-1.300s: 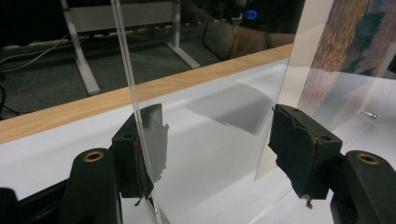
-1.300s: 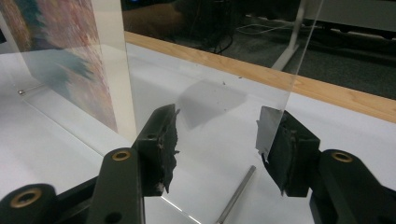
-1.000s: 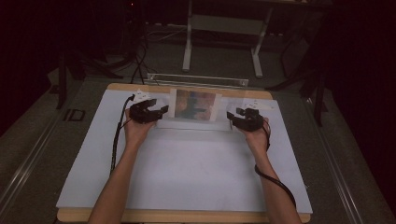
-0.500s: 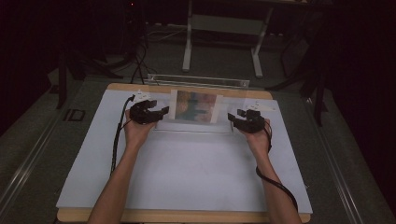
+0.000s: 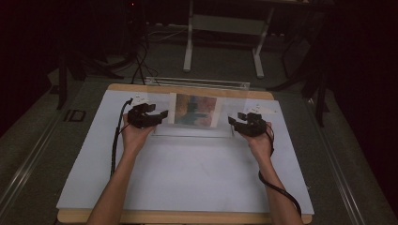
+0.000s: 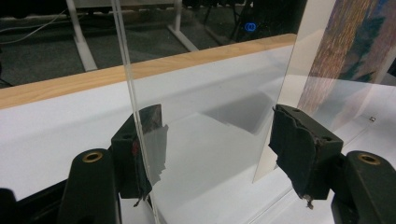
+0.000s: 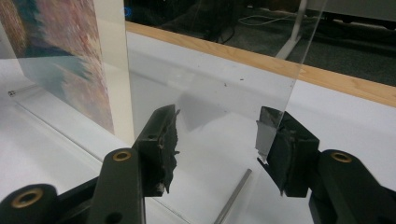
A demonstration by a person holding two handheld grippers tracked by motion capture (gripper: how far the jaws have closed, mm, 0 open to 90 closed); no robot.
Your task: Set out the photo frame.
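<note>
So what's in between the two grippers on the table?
In the high view, the picture in its clear frame stands between the left gripper and the right gripper. Both gripper views show clear panels between their open jaws.

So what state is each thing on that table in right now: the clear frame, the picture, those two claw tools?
Clear acrylic frame: standing upright, its side edges between the jaws of both tools.
Picture: upright inside the frame, facing the person.
Left gripper: jaws open, straddling a clear panel edge.
Right gripper: jaws open, straddling the opposite panel edge.
Thin metal rod: lying flat on the white mat.
</note>
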